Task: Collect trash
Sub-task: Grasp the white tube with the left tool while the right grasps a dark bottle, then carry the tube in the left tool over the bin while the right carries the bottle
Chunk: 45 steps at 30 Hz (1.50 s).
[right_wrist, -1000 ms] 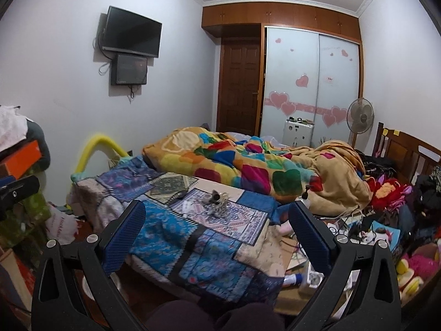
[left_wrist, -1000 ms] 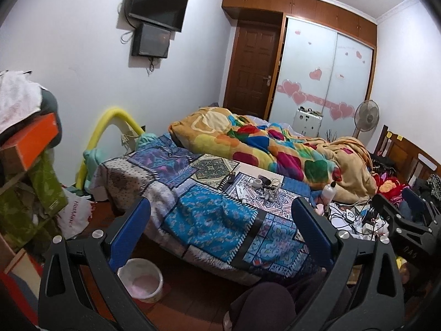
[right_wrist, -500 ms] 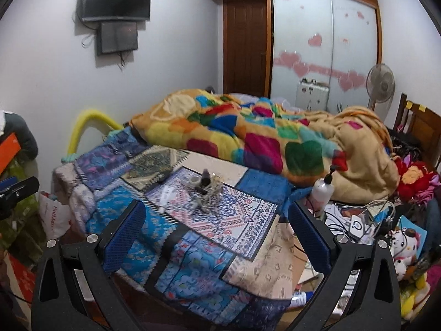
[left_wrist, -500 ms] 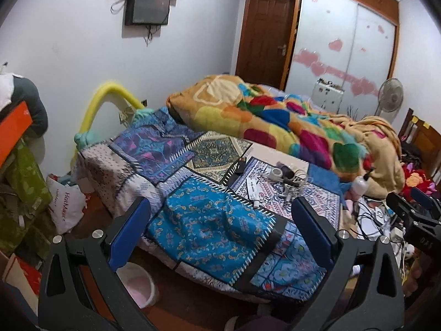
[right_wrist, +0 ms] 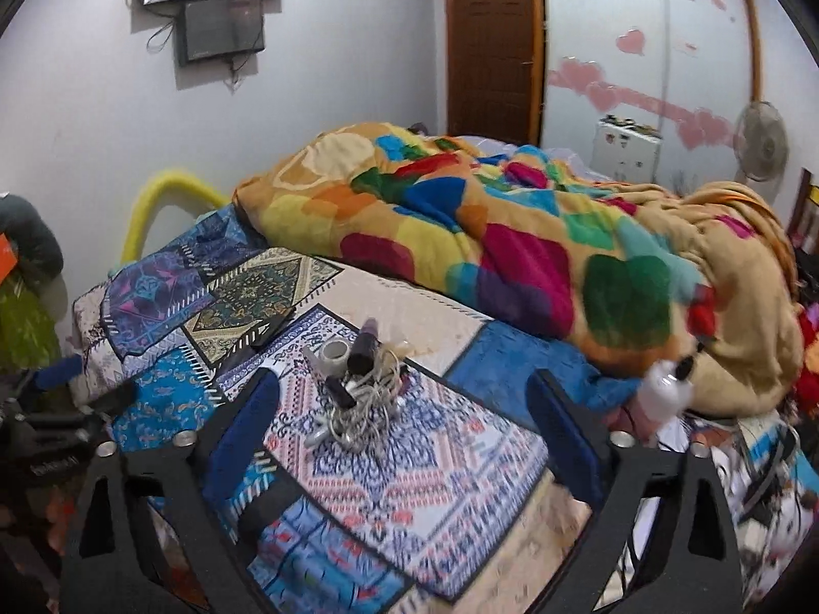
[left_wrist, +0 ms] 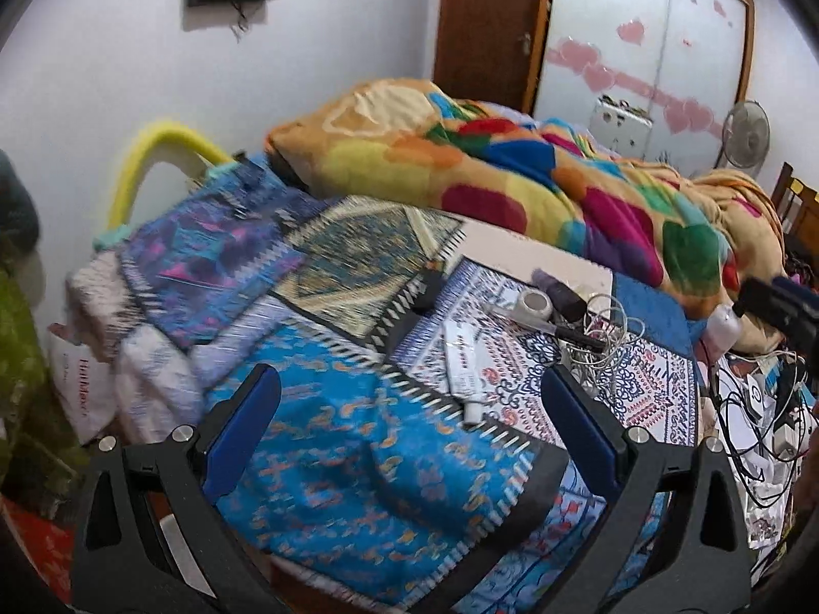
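A heap of small items lies on the patterned bedspread [left_wrist: 327, 455]: a tape roll [left_wrist: 535, 303], a dark tube [left_wrist: 558, 290], a white flat packet [left_wrist: 460, 366] and tangled white cords [left_wrist: 599, 337]. The same heap shows in the right wrist view, with the tape roll [right_wrist: 333, 353], the dark tube [right_wrist: 364, 345] and the cords [right_wrist: 366, 409]. My left gripper [left_wrist: 409, 432] is open and empty, short of the heap. My right gripper [right_wrist: 404, 427] is open and empty, with the heap between its fingers in view.
A colourful blanket [right_wrist: 512, 235] is bunched across the far half of the bed. A white spray bottle [right_wrist: 665, 389] stands at the bed's right side. Cables and clutter [left_wrist: 757, 409] cover the surface to the right. A white bag [left_wrist: 82, 384] sits on the floor at left.
Both grippers have moved forward and tilted down toward the bed. The heap of items is now much nearer and larger in both views. Both stay open.
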Motion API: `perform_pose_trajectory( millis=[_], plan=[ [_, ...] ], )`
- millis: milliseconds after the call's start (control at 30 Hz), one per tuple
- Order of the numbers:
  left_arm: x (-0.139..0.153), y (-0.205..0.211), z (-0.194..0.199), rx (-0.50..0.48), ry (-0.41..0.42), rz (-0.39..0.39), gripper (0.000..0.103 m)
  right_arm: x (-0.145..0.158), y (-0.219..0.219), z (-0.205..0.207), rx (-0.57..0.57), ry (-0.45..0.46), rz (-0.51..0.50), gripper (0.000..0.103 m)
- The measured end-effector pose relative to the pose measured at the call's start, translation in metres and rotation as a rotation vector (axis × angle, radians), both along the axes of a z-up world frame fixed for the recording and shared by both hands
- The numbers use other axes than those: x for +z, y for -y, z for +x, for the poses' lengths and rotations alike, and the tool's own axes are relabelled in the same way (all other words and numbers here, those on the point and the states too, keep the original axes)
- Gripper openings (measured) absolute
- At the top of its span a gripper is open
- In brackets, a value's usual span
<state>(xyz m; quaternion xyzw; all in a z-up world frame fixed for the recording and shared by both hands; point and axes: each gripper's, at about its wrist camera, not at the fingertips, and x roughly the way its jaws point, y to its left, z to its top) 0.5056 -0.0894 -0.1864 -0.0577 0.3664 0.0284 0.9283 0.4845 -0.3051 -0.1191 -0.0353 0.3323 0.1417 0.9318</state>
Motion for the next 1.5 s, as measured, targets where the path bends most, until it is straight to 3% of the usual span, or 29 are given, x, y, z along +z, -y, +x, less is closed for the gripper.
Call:
perform_pose_trajectory(
  millis=[233,367,433,600,667,733,900,1067,1100,1133,1500],
  plan=[
    [-0.045,0.007,0.044,-0.031,-0.074,-0.040,0.092,-0.034,-0.012,0.060,0.072,-0.129,0.050,0.068],
    [-0.065,0.011,0.064,-0.049,-0.112,-0.055,0.079,-0.053,-0.022,0.083,0.106,-0.186,0.078,0.056],
    [-0.073,0.014,0.070,-0.057,-0.121,-0.055,0.073,-0.064,-0.029,0.093,0.123,-0.220,0.083,0.044],
    [-0.084,0.024,0.075,-0.094,-0.125,-0.033,0.055,-0.091,-0.039,0.114,0.142,-0.307,0.079,0.026],
    [-0.087,0.027,0.077,-0.104,-0.126,-0.020,0.045,-0.098,-0.040,0.118,0.140,-0.328,0.080,0.025],
    [-0.092,0.028,0.078,-0.105,-0.133,-0.016,0.043,-0.102,-0.041,0.118,0.143,-0.327,0.061,0.025],
    [-0.095,0.029,0.079,-0.101,-0.124,0.000,0.043,-0.107,-0.045,0.120,0.137,-0.314,-0.003,0.025],
    [-0.096,0.034,0.077,-0.103,-0.115,0.034,0.041,-0.110,-0.048,0.128,0.151,-0.318,-0.006,0.025],
    [-0.096,0.033,0.077,-0.098,-0.112,0.039,0.037,-0.110,-0.048,0.128,0.150,-0.315,0.004,0.025],
    [-0.096,0.032,0.077,-0.098,-0.108,0.040,0.026,-0.110,-0.046,0.128,0.151,-0.313,0.016,0.024],
    [-0.080,0.028,0.073,-0.133,-0.103,-0.034,0.025,-0.063,-0.037,0.099,0.126,-0.162,0.034,0.024]
  ],
)
